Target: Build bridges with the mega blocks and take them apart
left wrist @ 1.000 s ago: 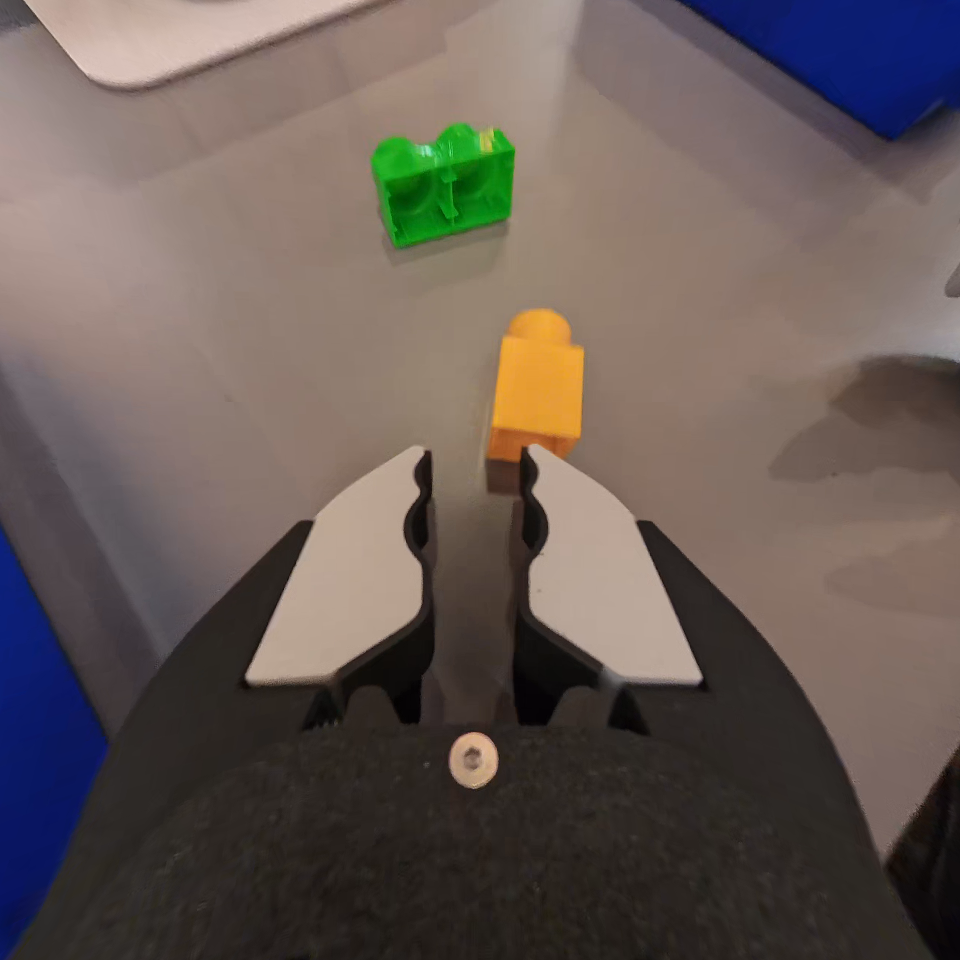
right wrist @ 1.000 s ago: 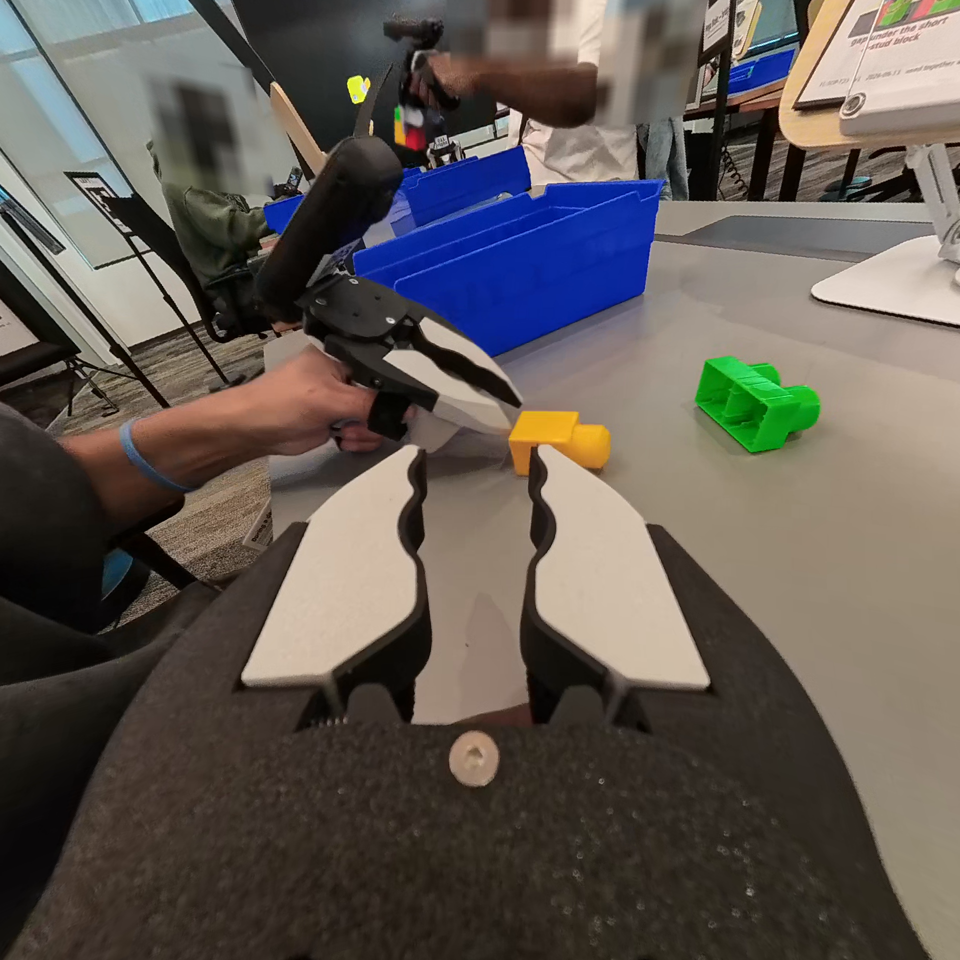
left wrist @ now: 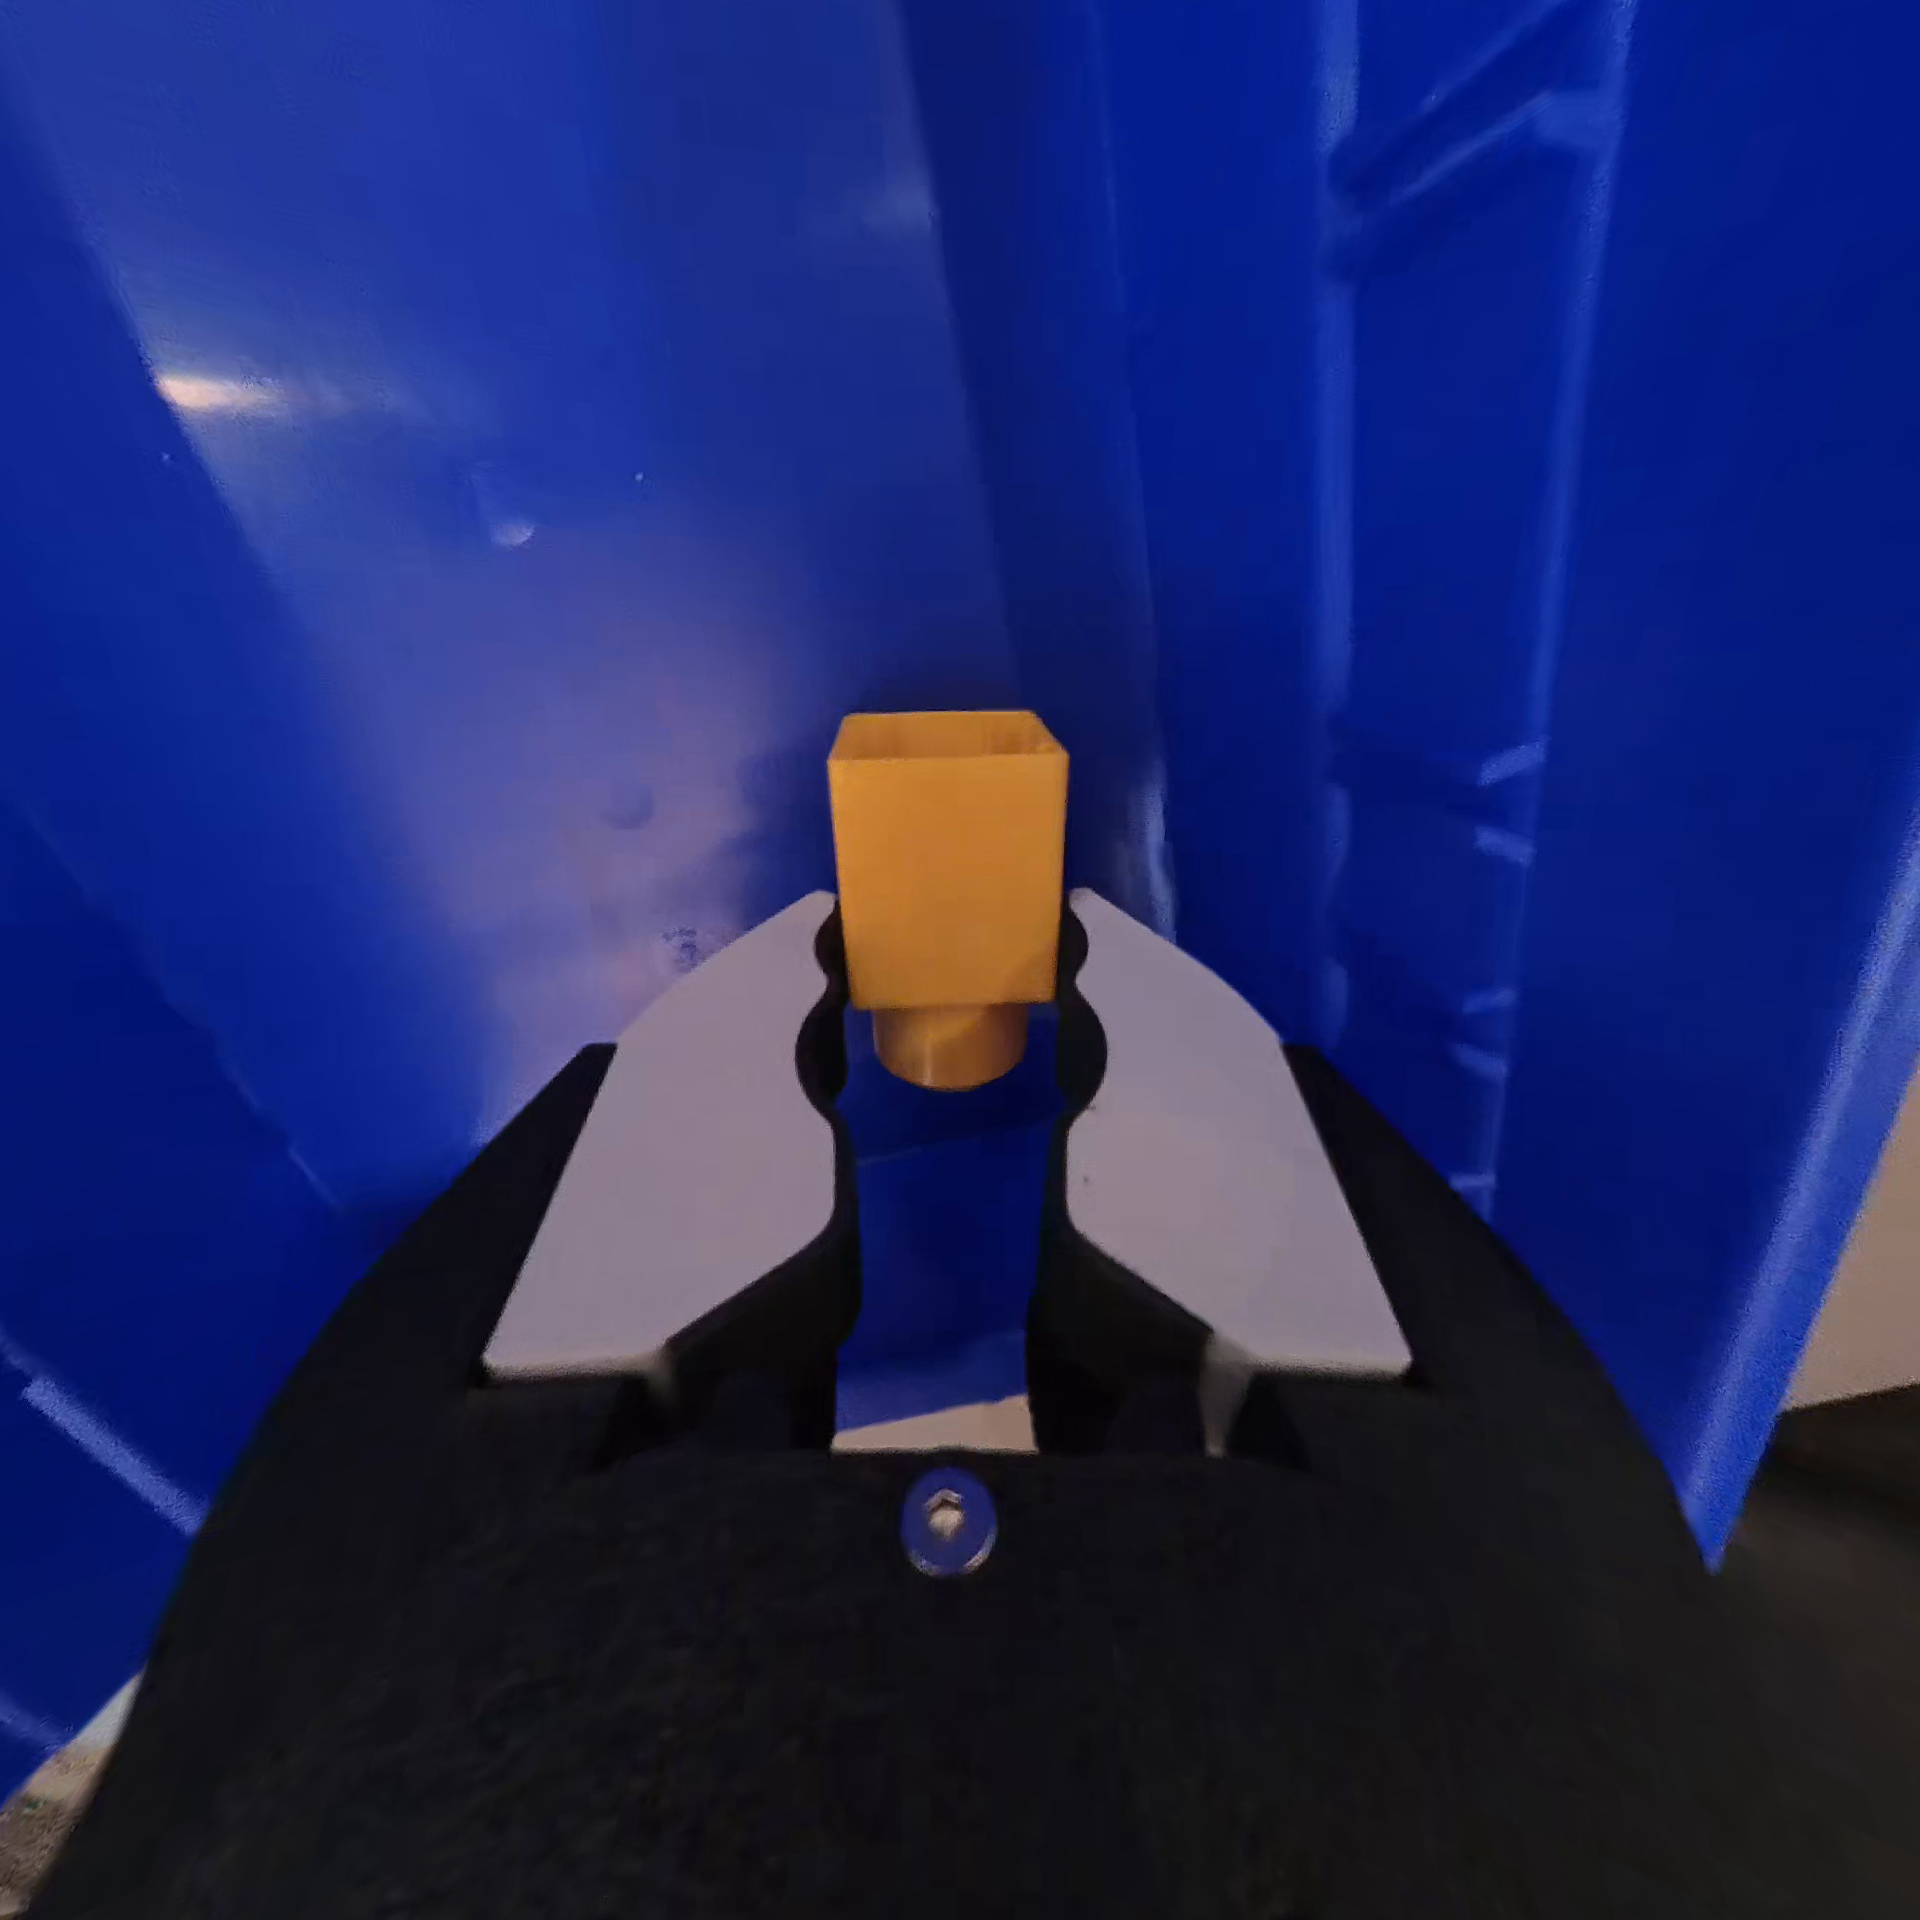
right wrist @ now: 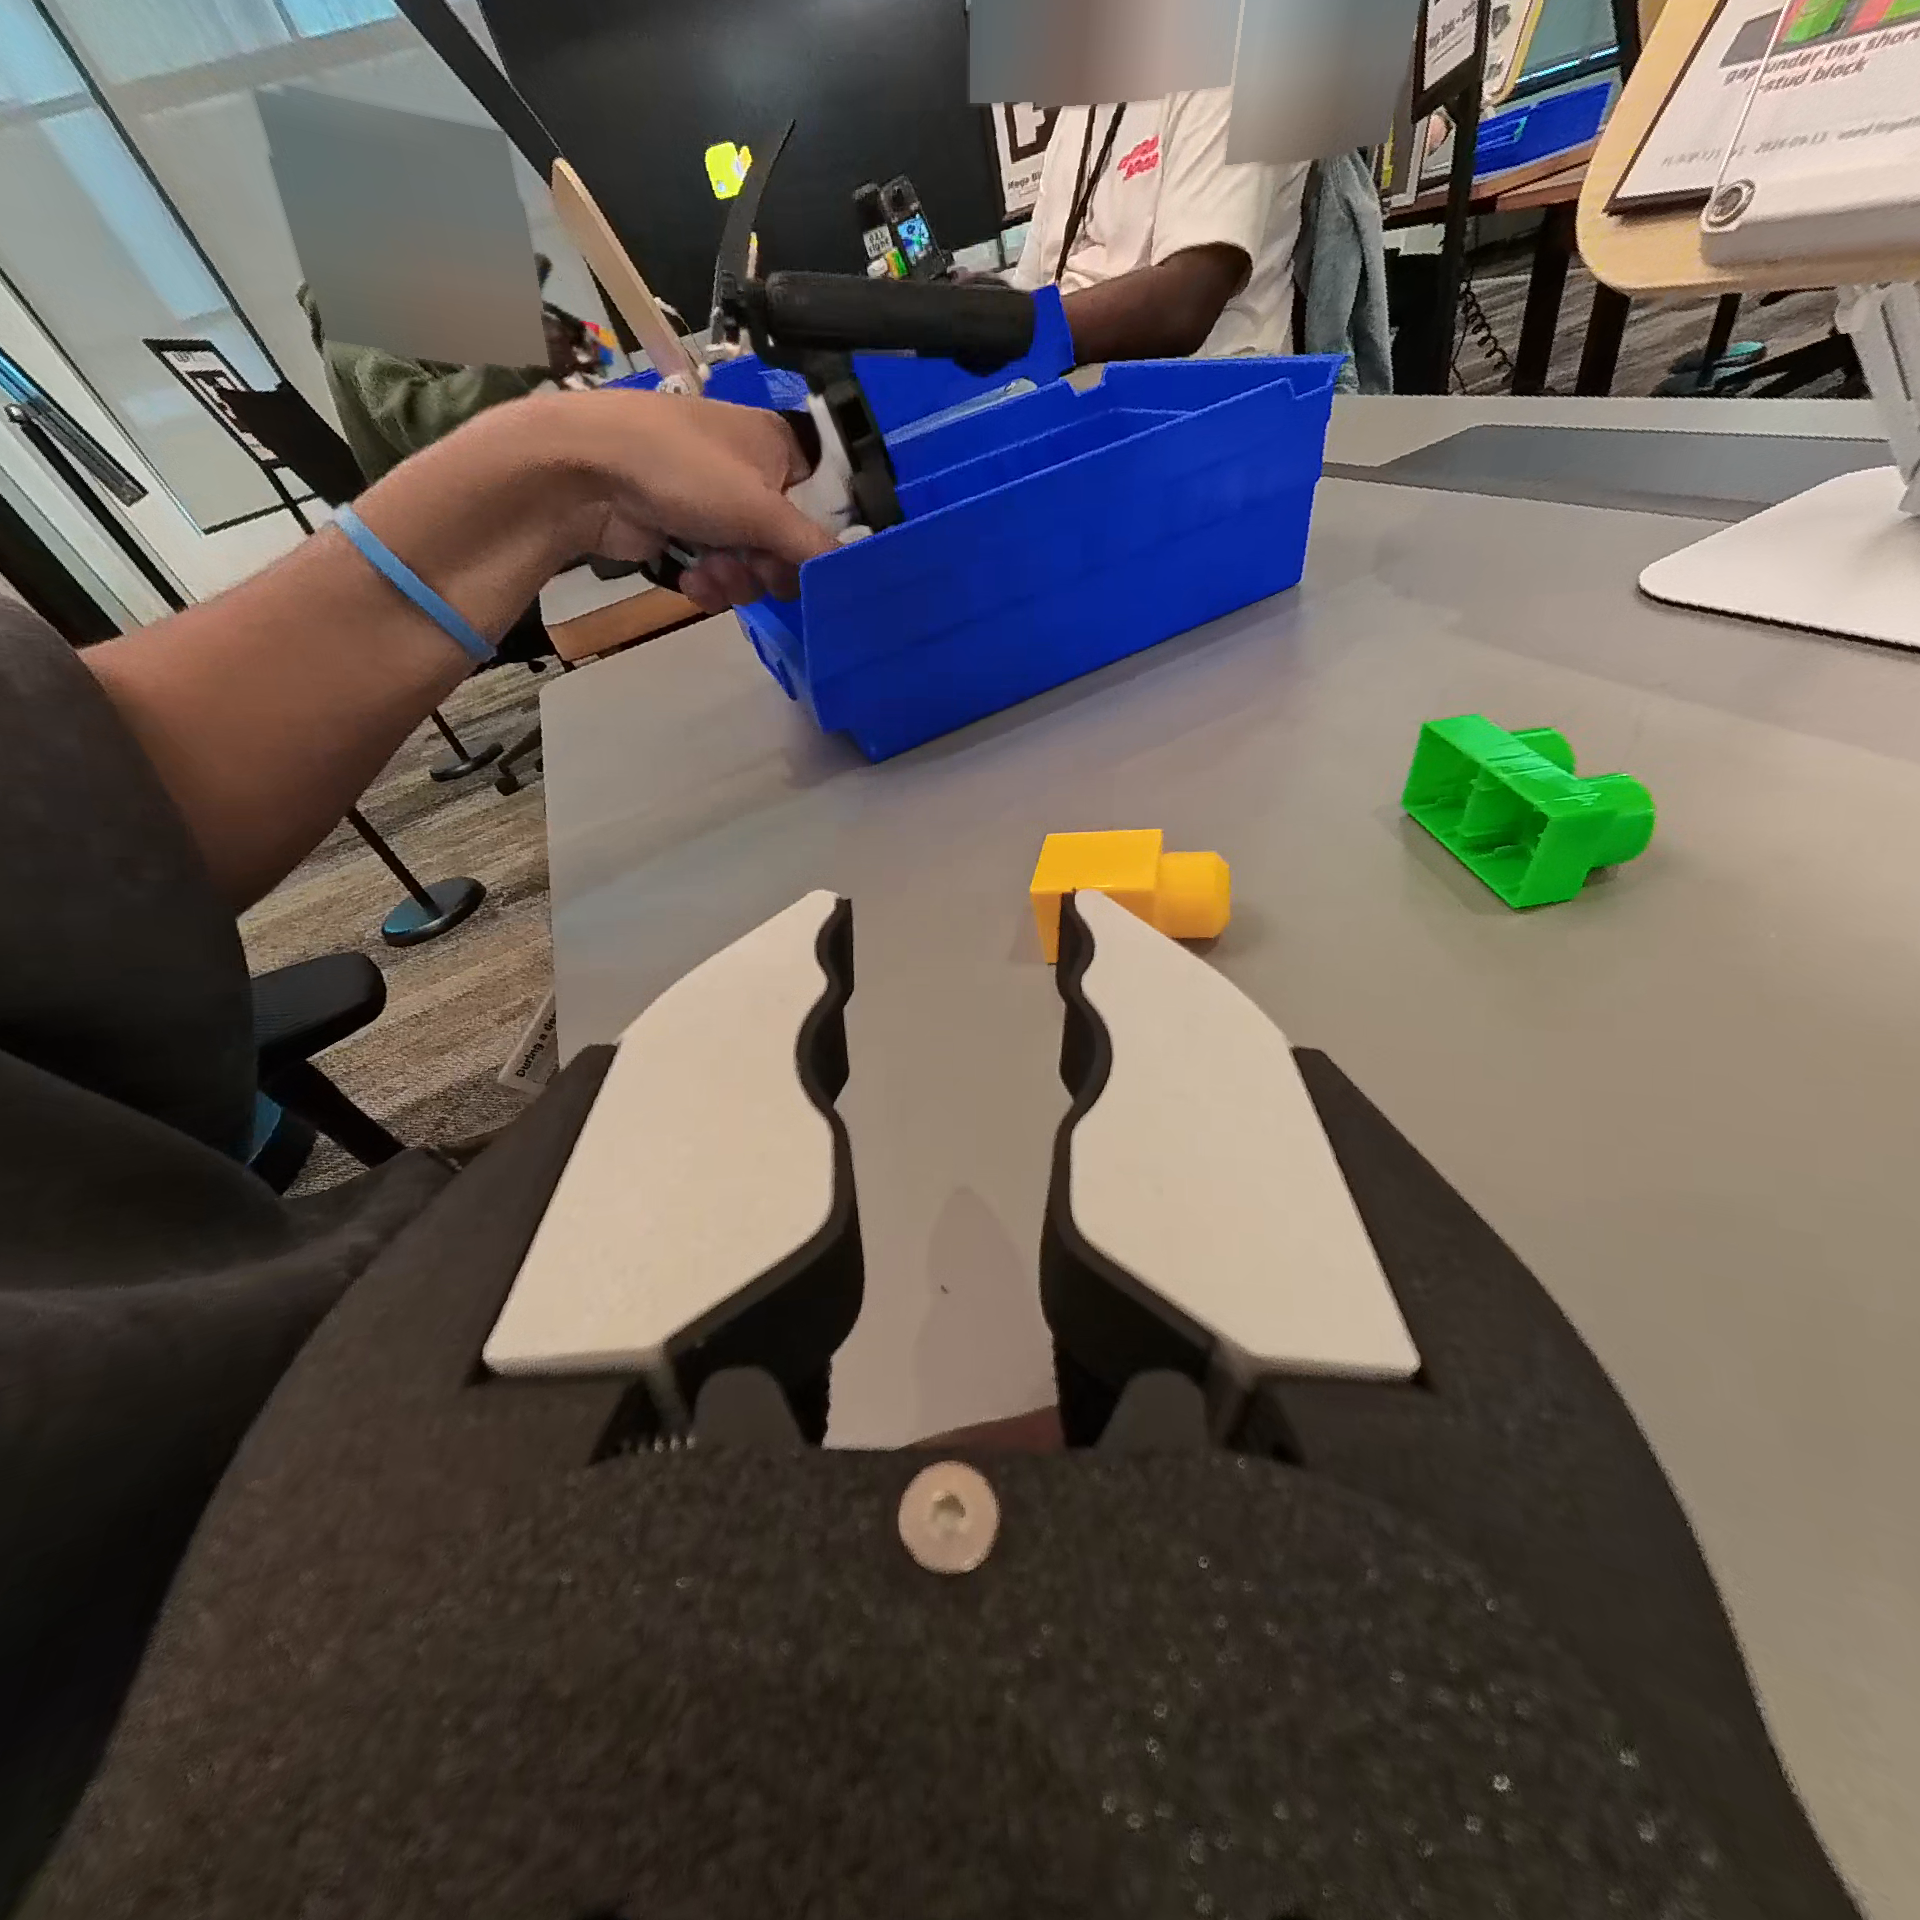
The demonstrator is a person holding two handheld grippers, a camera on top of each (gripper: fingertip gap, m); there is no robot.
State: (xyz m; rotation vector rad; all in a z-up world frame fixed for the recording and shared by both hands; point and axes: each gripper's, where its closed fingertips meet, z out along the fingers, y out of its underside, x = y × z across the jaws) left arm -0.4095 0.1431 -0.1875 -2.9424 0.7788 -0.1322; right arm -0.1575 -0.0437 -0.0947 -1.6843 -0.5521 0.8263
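Left gripper (left wrist: pixel 951 961), inside the blue plastic bin (right wrist: pixel 1049 540), pinches an orange one-stud plastic block (left wrist: pixel 948 862) between its fingertips, stud facing the camera. Right gripper (right wrist: pixel 956 925) hovers over the grey table (right wrist: pixel 1558 1091), fingers parted and holding nothing. A second yellow-orange one-stud block (right wrist: pixel 1127 883) lies on its side at 1 o'clock, partly hidden by a fingertip; a green two-stud block (right wrist: pixel 1522 816) lies at 2 o'clock. Printed sheet (right wrist: pixel 1808 83) at top right is cut off.
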